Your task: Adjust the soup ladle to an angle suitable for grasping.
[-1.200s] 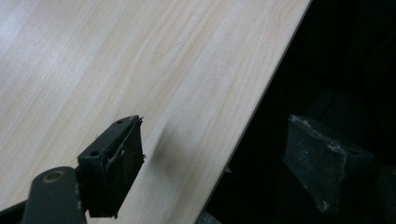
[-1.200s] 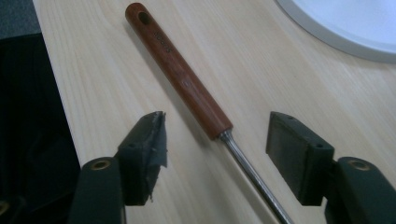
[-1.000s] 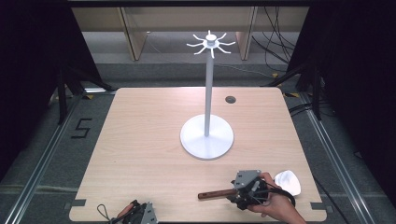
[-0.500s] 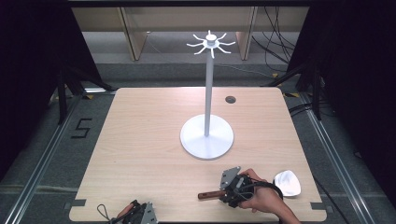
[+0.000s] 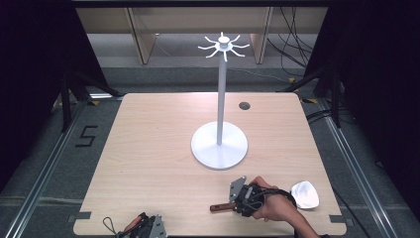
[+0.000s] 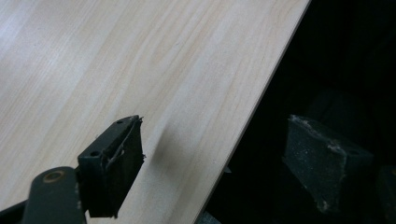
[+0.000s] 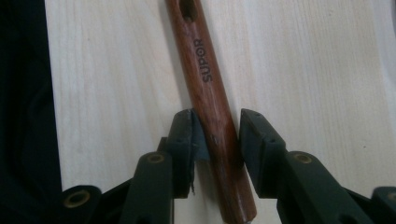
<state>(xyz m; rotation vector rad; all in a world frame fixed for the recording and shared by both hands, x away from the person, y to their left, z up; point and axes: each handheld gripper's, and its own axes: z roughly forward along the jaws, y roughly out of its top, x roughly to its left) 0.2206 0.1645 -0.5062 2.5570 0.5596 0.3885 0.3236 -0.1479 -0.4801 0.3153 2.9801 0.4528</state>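
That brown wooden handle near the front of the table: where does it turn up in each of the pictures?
High view: the wooden handle lies near the table's front edge, sticking out leftward from the right gripper.
Right gripper view: it runs up the middle between the two black jaws, marked SUPOR.
Left gripper view: not in it.
Shared landmark: the pale wooden table, also under the handle and beside the left gripper.

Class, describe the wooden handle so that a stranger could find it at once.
Start at the white stand mid-table, then come to the near edge. The handle lies there between the right gripper jaws. It alone is dark reddish wood, stamped SUPOR, with a hole near one end.
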